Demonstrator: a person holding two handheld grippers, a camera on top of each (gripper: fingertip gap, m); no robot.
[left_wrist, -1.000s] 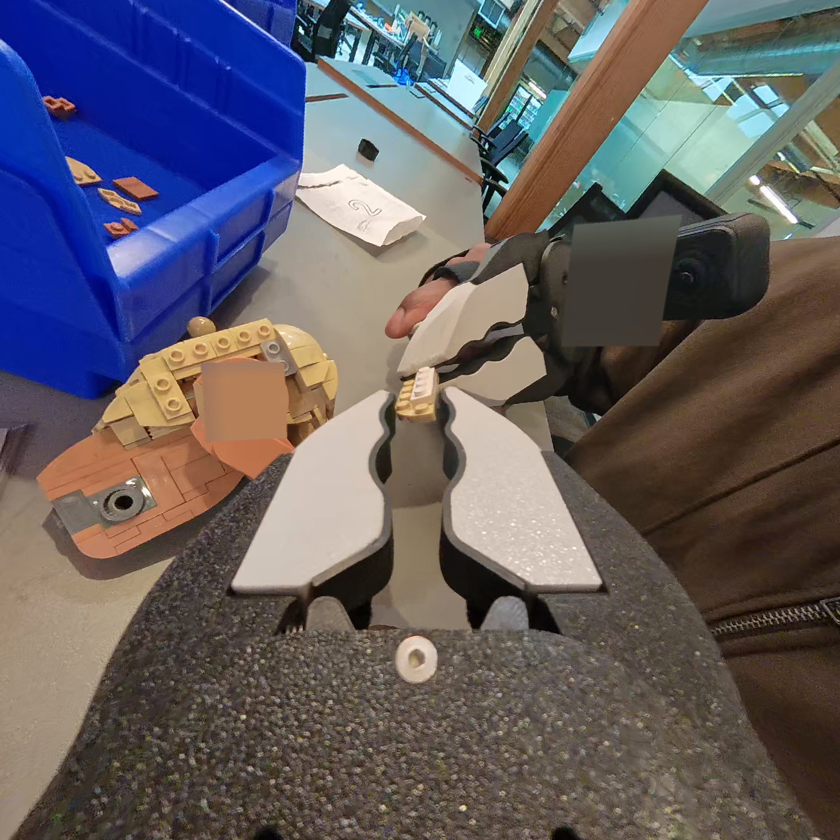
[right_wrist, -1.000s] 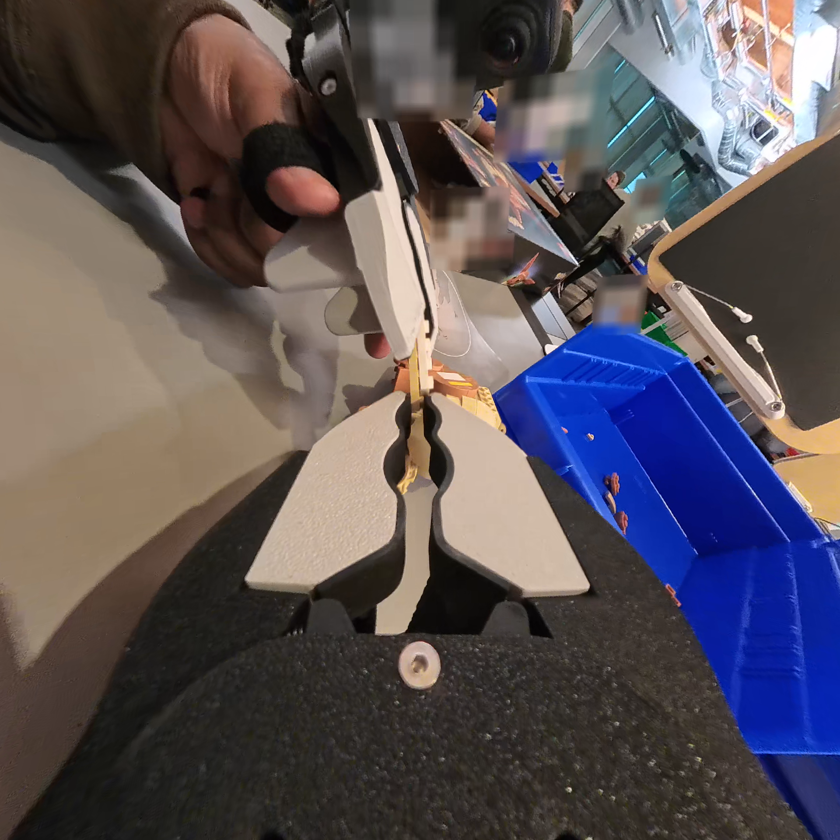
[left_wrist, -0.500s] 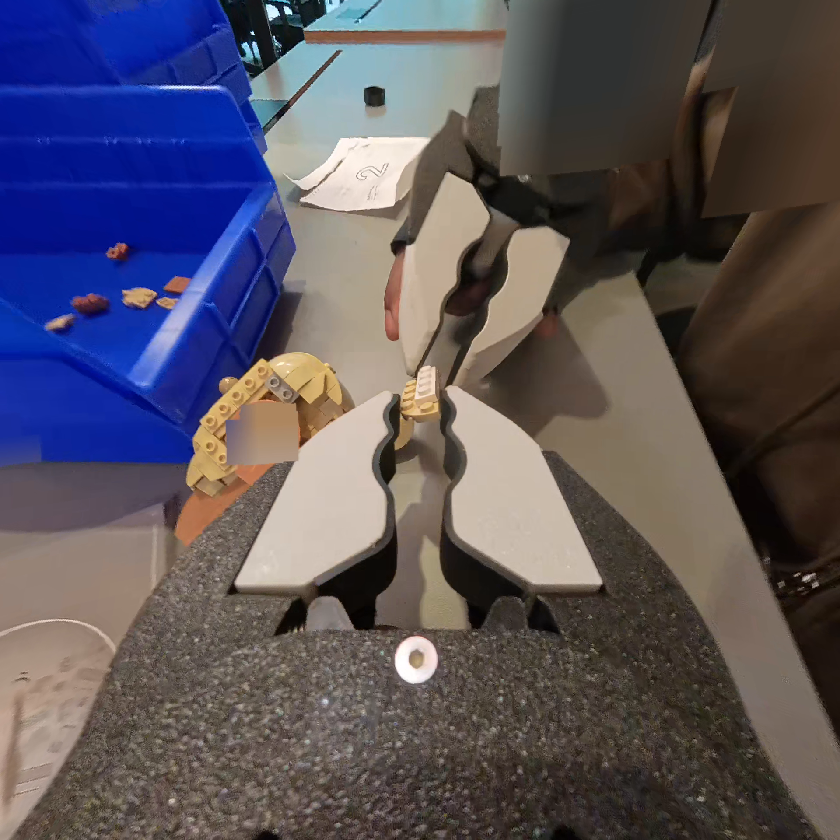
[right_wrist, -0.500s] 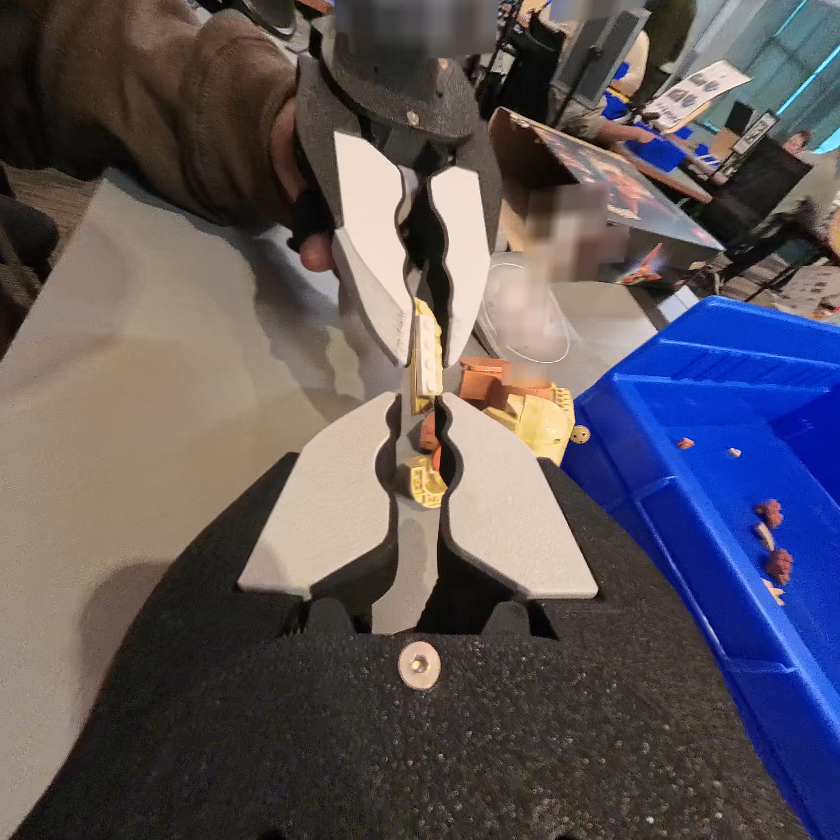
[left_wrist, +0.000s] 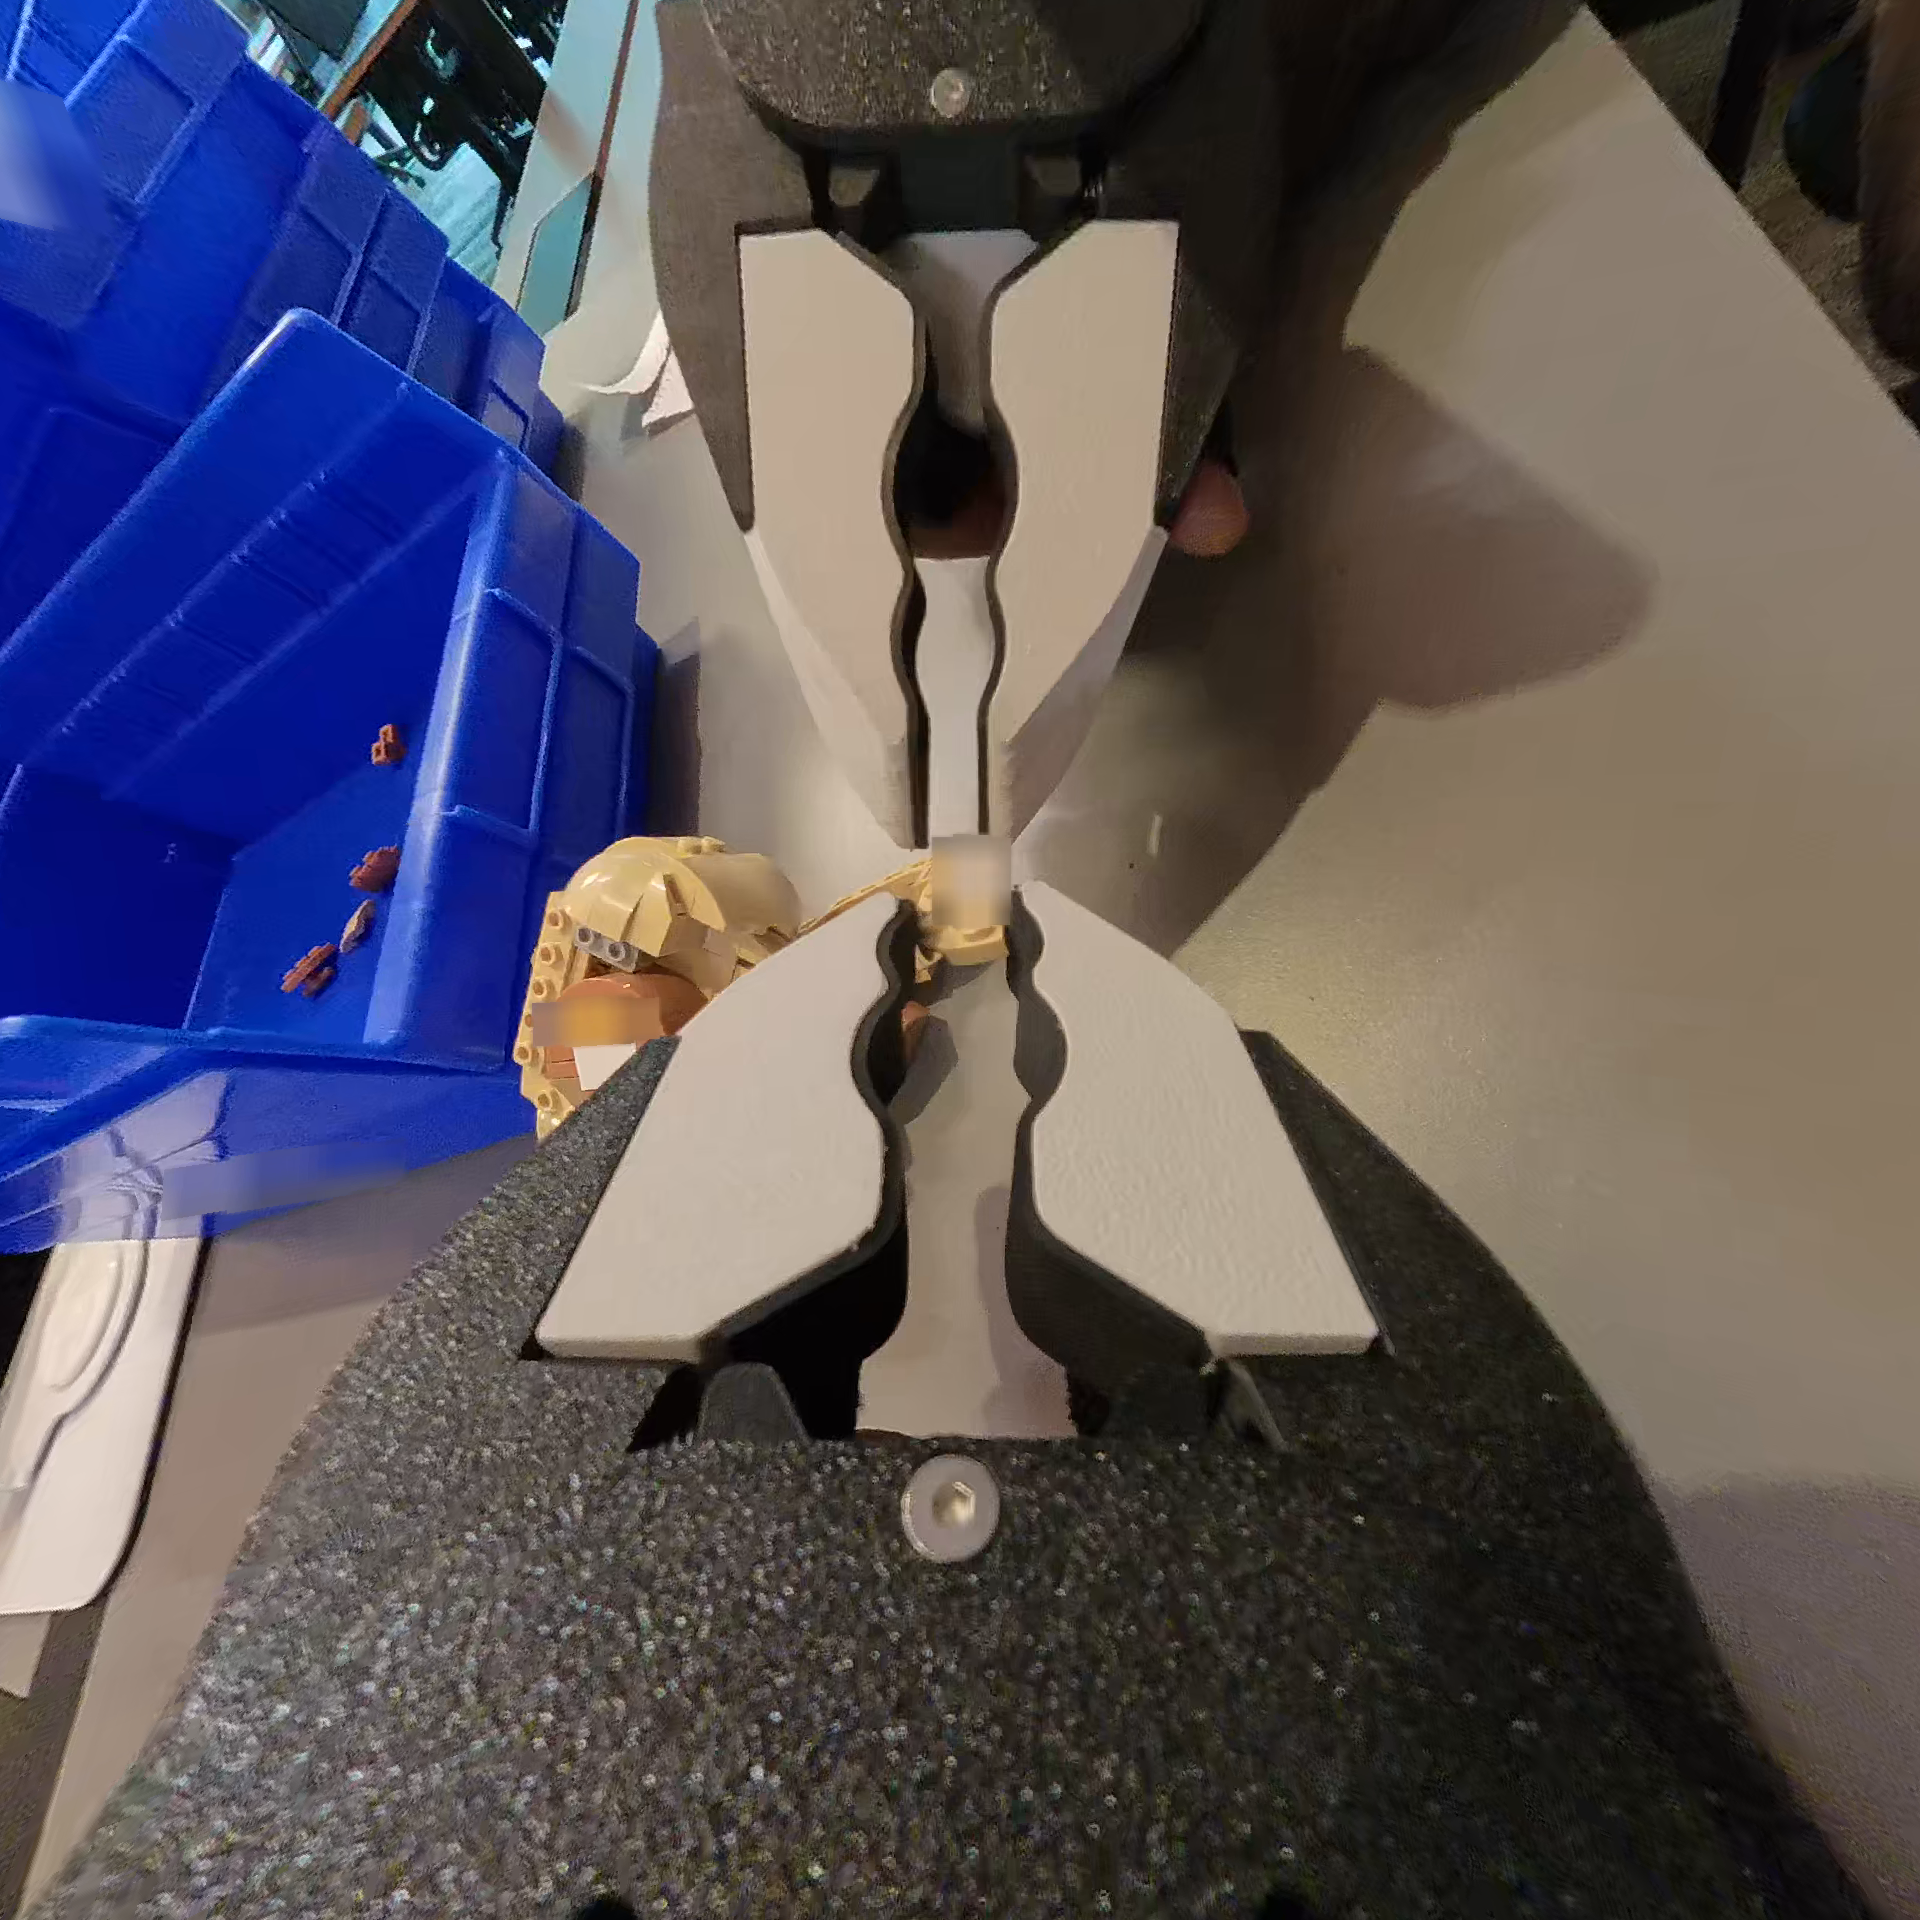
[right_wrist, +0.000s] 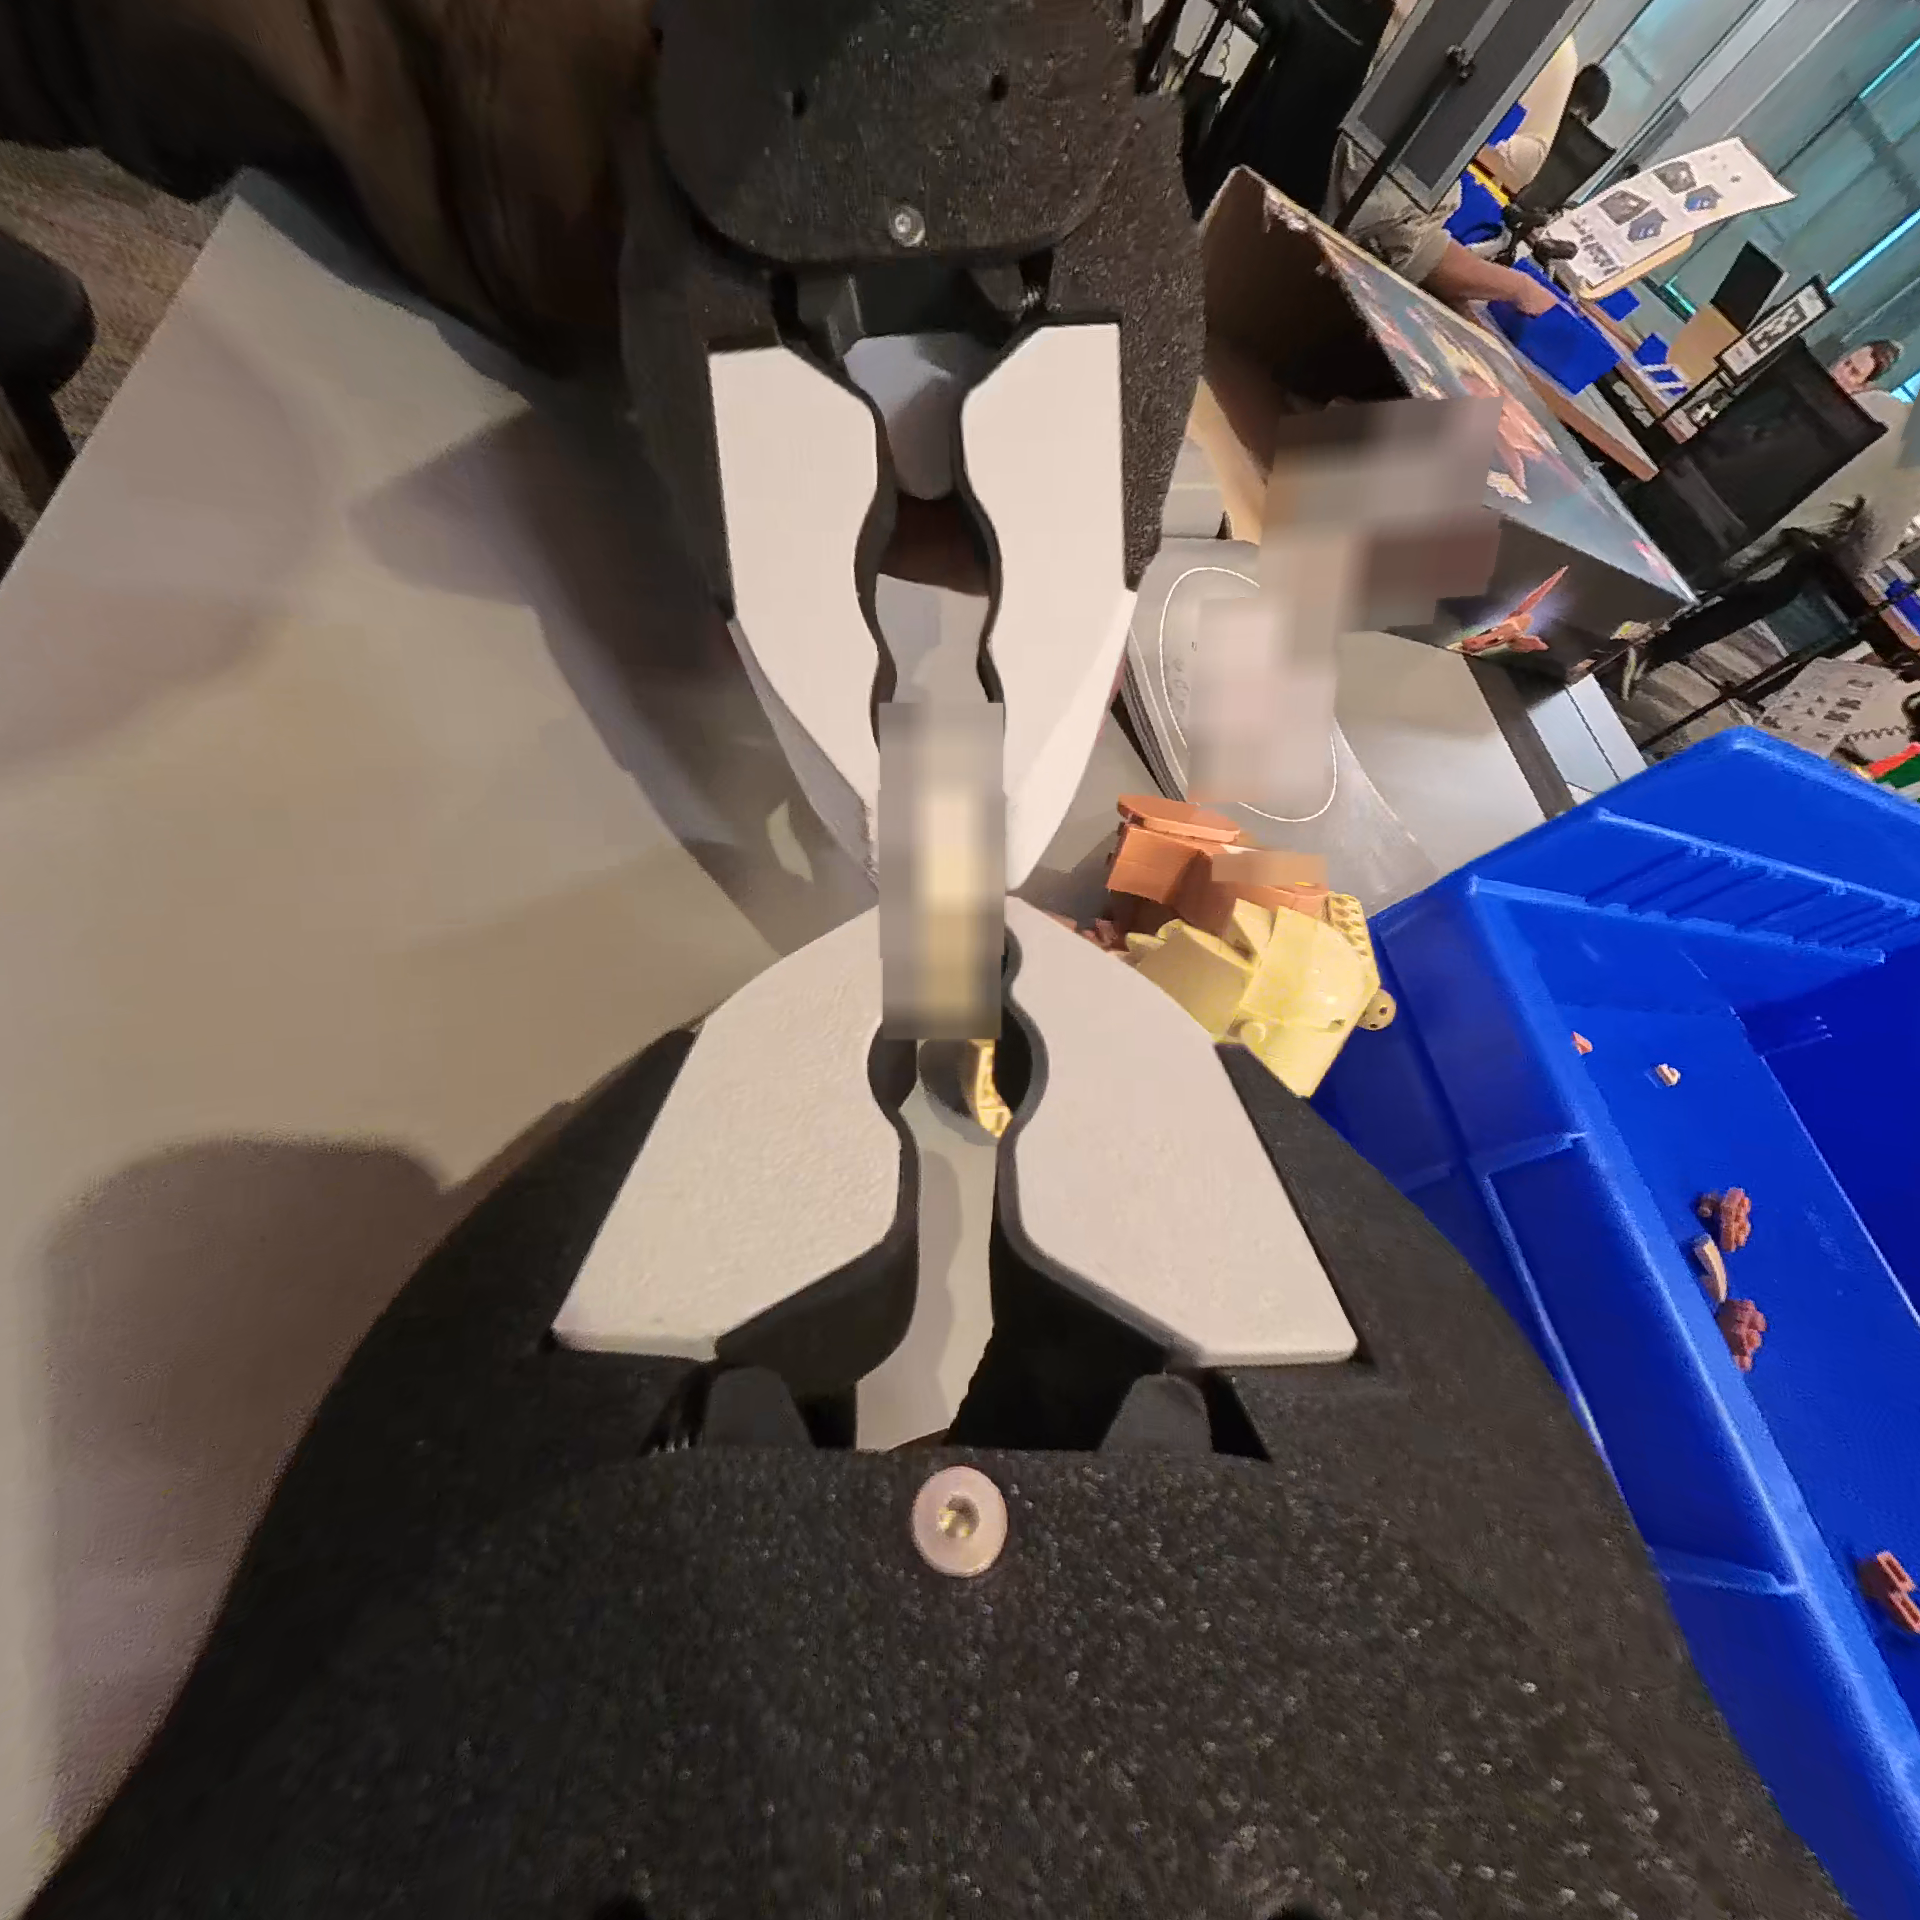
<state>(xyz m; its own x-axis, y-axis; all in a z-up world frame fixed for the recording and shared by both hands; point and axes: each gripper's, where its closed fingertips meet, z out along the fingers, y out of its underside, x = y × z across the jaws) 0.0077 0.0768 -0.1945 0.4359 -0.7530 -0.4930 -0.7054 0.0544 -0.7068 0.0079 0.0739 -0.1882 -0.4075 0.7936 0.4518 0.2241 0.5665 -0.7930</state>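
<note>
We grip a tan brick piece (left_wrist: 971, 940) in the left gripper (left_wrist: 961, 914); the right gripper (right_wrist: 940, 935) now meets it tip to tip, narrowly parted, its grasp blurred over, above the grey table (left_wrist: 1558, 935).

We see a small tan brick piece (left_wrist: 971, 940) pinched between the fingertips of our left gripper (left_wrist: 961, 914), with our right gripper (right_wrist: 943, 935) meeting it tip to tip from the opposite side; a blurred patch covers the contact, so we cannot tell the right one's grip. Just beside, on the grey table (left_wrist: 1558, 1039), lies a tan and brown brick model (left_wrist: 665, 935), against a blue bin (left_wrist: 312, 831) holding scattered small brown pieces (left_wrist: 374, 868).
</note>
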